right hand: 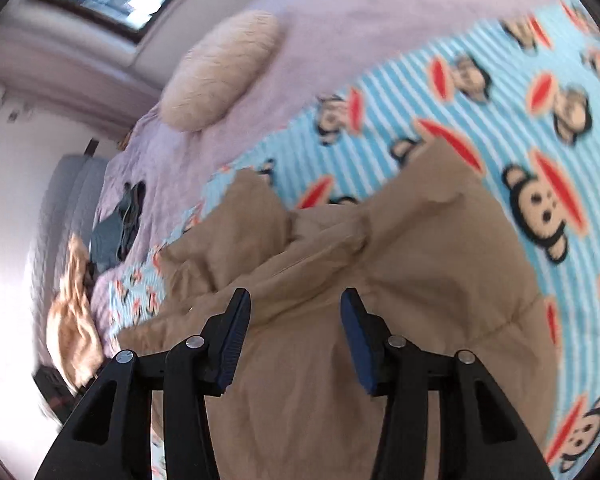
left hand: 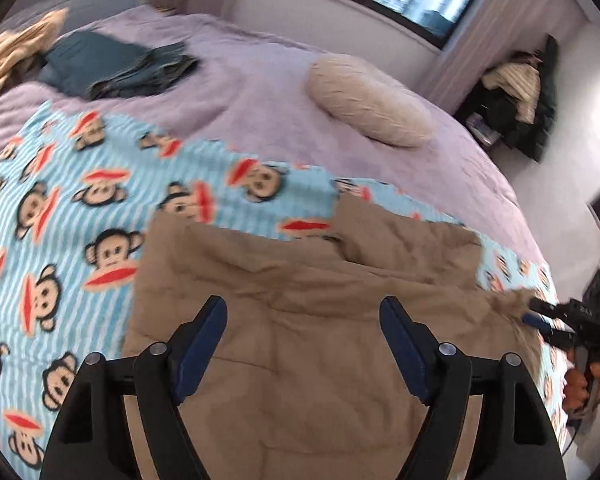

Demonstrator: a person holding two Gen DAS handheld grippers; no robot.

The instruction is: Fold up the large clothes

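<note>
A tan padded coat (left hand: 300,320) lies on a blue striped monkey-print blanket (left hand: 60,200) spread over the near part of a bed with a lilac cover (left hand: 260,80). In the left wrist view its long axis seems to run from the near edge away towards the far side, with two squared flaps at the far end, one (left hand: 404,240) overlapping the other. A furry trim (left hand: 512,304) sticks out on its right side. Which end is the collar and which the hem I cannot tell; the near end is cut off below both views.

The left gripper (left hand: 302,320) hangs over the coat with its fingers wide apart and nothing pressed between them. The right gripper (right hand: 296,312) also has its fingers apart, over the coat's creased middle, gripping nothing. In the left view it appears far right (left hand: 548,320), beside the furry trim, partly cut off.

Farther off lie a cream pillow (left hand: 368,100), folded dark jeans (left hand: 120,68) and a blurred beige garment (left hand: 16,52).
</note>
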